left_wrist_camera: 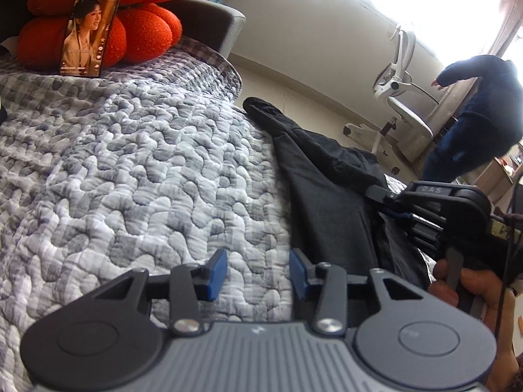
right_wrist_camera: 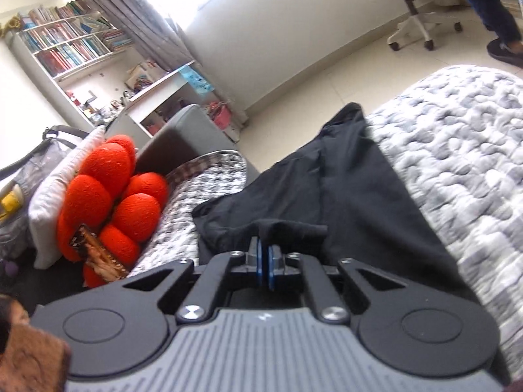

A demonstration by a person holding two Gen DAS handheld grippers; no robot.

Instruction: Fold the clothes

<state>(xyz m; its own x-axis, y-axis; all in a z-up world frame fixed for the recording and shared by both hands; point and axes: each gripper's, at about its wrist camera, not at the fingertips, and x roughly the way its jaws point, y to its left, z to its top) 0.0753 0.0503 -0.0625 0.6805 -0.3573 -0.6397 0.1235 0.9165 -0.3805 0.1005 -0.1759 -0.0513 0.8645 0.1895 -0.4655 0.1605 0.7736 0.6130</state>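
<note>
A bed [left_wrist_camera: 114, 163] covered with a grey-and-white checked quilt fills most of both views, with pale floor tiles and a cream wall beyond it. At the head of the bed an orange flower-shaped cushion [left_wrist_camera: 140, 29] leans against a grey upholstered headboard [left_wrist_camera: 209, 23], and a phone [left_wrist_camera: 88, 32] with a lit screen stands propped against the cushion. In the right wrist view a white bookshelf [right_wrist_camera: 65, 42] against the far wall holds rows of upright books in its upper compartments; the lower shelves carry small clutter too blurred to name. A white office chair [left_wrist_camera: 402, 98] stands on the floor near the window, and a person in dark blue clothes [left_wrist_camera: 483, 111] stands next to it.

The black garment [left_wrist_camera: 327, 196] lies along the edge of the bed, one narrow end reaching toward the floor side. The right gripper [right_wrist_camera: 266, 269] is clenched on a bunched fold of the garment's near edge, the cloth pinched between its blue pads and lifted slightly off the quilt. In the left wrist view that same gripper shows at the right, held in a hand [left_wrist_camera: 470, 290], its fingers at the dark fabric.

The left gripper [left_wrist_camera: 258, 272] stands released, its blue pads parted with nothing pressed between them. It hovers over the line where the garment's left edge meets the quilt: one pad is above the bare quilt, the other at the edge of the cloth.
</note>
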